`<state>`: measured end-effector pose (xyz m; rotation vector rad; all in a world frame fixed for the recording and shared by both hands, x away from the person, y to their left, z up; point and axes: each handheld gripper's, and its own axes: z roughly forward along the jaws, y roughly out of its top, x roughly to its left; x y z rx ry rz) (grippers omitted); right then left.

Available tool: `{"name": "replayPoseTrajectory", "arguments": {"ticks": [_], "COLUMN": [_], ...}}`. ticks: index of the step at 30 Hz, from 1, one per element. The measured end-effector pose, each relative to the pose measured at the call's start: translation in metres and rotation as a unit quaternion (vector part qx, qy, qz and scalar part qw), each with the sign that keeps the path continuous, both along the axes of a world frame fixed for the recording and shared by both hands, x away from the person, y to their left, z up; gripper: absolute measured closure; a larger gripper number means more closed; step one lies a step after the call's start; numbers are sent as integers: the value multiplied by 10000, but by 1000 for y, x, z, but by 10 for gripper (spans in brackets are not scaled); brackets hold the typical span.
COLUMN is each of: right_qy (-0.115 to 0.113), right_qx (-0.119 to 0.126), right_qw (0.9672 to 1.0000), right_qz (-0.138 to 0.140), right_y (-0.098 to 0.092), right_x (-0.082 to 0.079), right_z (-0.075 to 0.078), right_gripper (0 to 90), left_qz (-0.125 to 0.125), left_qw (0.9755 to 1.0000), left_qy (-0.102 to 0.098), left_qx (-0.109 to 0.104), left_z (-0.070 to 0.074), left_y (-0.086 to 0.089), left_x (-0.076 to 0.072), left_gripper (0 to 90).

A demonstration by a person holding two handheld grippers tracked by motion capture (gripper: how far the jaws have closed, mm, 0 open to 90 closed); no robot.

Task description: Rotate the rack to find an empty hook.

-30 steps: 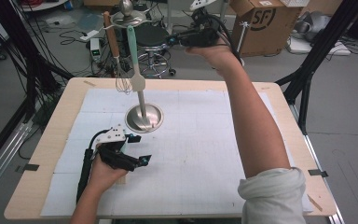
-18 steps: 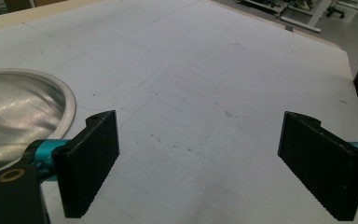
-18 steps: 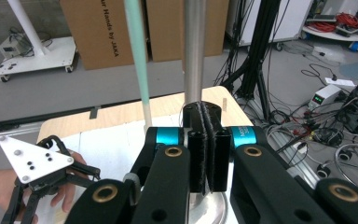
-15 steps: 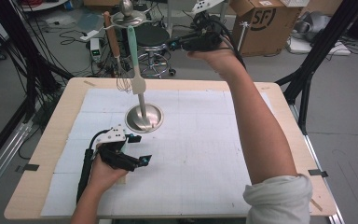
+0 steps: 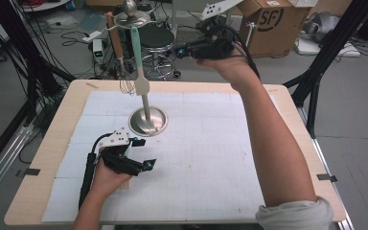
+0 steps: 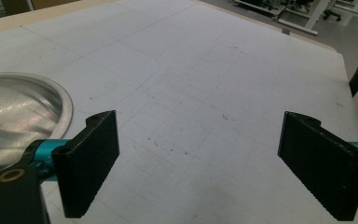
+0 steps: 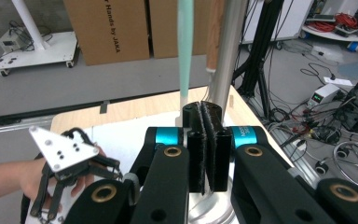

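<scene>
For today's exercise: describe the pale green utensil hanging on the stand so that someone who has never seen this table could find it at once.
Start at the white mat on the wooden table, where a shiny round base carries an upright metal pole. From the rack at its top hangs the pale green spatula. Its mint handle and flat blade set it apart from the brown-handled wire whisk beside it.

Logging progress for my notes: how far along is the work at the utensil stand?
Done: nothing visible; the teal spatula and the wooden-handled whisk both hang from the stand. In hand: the right tool is raised beside the spatula, jaws shut on nothing. The left tool rests open on the mat. Left: probably opening, gripping a utensil and lifting it off.
</scene>
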<state>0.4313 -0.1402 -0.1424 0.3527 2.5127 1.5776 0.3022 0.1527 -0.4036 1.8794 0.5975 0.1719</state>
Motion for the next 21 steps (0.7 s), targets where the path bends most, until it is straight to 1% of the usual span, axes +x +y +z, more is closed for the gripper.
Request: {"name": "replayPoseTrajectory", "arguments": {"ticks": [4, 9, 10, 13, 16, 21], "right_qy": [72, 22, 41, 37, 47, -42], "right_qx": [-122, -10, 1, 30, 10, -1], "right_qw": [9999, 10000, 10000, 9999, 9999, 9999], "right_qz": [-96, -93, -91, -116, -158, -110], "right_y": [-6, -11, -11, -13, -12, -1], "right_x": [-4, -7, -8, -5, -2, 1], "right_z": [-5, -1, 0, 2, 7, 24], "right_gripper": [887, 888, 888, 889, 890, 891], "left_qz": [-16, -20, -22, -10, 8, 0], "left_qw": [10000, 10000, 10000, 10000, 10000, 10000], "left_qy": [-15, 7, 16, 11, 27, 27], "left_qx": [21, 48, 58, 75, 71, 74], "left_z": [0, -1, -1, -1, -2, -2], "left_y": [-3, -4, -4, -4, -4, -3], "left_x": [-1, 0, 0, 1, 1, 2], "left_gripper": [131, 131, 131, 131, 131, 131]}}
